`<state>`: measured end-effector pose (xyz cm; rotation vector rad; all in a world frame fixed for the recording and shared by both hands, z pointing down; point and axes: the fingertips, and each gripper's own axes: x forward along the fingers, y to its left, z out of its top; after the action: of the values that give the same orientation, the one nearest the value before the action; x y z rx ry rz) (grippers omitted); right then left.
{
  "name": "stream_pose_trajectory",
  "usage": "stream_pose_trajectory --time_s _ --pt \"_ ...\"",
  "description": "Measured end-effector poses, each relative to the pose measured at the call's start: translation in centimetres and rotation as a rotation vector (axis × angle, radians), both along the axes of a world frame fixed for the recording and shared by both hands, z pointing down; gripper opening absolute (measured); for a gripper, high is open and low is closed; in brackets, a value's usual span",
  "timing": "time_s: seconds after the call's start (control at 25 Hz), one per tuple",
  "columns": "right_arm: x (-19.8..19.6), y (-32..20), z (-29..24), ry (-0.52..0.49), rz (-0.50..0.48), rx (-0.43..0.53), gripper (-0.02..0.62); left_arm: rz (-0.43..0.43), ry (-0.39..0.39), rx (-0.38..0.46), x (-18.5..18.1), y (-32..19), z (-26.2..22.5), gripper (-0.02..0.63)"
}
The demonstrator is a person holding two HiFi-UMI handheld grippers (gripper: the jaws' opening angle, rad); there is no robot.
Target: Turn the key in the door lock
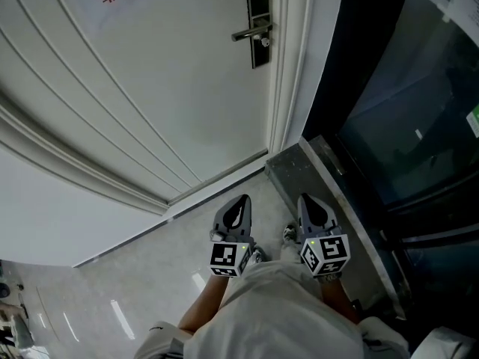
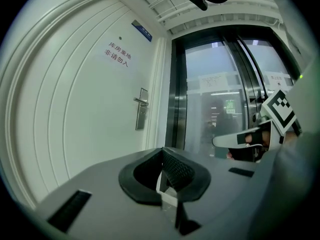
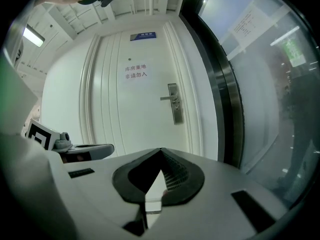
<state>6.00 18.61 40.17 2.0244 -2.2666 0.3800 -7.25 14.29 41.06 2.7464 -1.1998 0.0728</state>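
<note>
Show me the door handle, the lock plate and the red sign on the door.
door handle [image 1: 249, 34], head view, middle of the lever.
lock plate [image 1: 257, 0], head view, upper part of the plate above the lever.
red sign [image 3: 135, 72], right gripper view, centre of the red lettering.

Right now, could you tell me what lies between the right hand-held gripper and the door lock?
Nothing stands there: in the head view only bare floor and plain door panel separate the right hand-held gripper from the door lock.
</note>
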Motion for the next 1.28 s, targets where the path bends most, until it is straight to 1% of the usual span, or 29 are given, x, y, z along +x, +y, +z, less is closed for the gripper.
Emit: stream_pose_trajectory --time_s 0.24,0.32,0.48,0.68,0.76,0.92,1.08,1.28 --pt "2.2 -2.0 1.8 -0.024 -0.014 -0.04 -0.005 -0.028 -0.018 -0.01 1.7 -1.6 0.6 0.008" --pt "3.0 -3.6 2.2 -0.034 -0.02 -0.048 -0.005 -0.06 -0.022 -0.021 2.0 -2.7 0.9 0.008" --pt "4.1 -7.5 2.0 -0.05 -0.06 -0.04 -0.005 -0.131 -0.023 -0.074 2.0 -5.1 1.5 0.008" --pt "5.8 -11.8 2.2 -0.062 -0.128 -0.045 -0.005 -0.195 -0.036 -0.051 3.9 -8.9 0.6 0.008" --pt "6.8 -13.6 2.4 -0.064 -0.153 -0.044 -0.005 -0.225 -0.032 -0.039 4.9 -10.4 0.4 0.008" --pt "9.0 -16.9 2.2 -0.067 -0.187 -0.036 -0.005 -0.285 -0.05 -0.032 7.0 -12.7 0.3 0.008" --pt "11.1 -19.3 2.3 -0.074 -0.221 -0.039 -0.005 -0.31 -0.058 -0.038 9.0 -14.6 0.6 0.008" --pt "13.4 -21.2 2.9 -0.076 -0.259 -0.048 -0.005 -0.338 -0.063 -0.026 11.5 -16.5 0.6 0.008"
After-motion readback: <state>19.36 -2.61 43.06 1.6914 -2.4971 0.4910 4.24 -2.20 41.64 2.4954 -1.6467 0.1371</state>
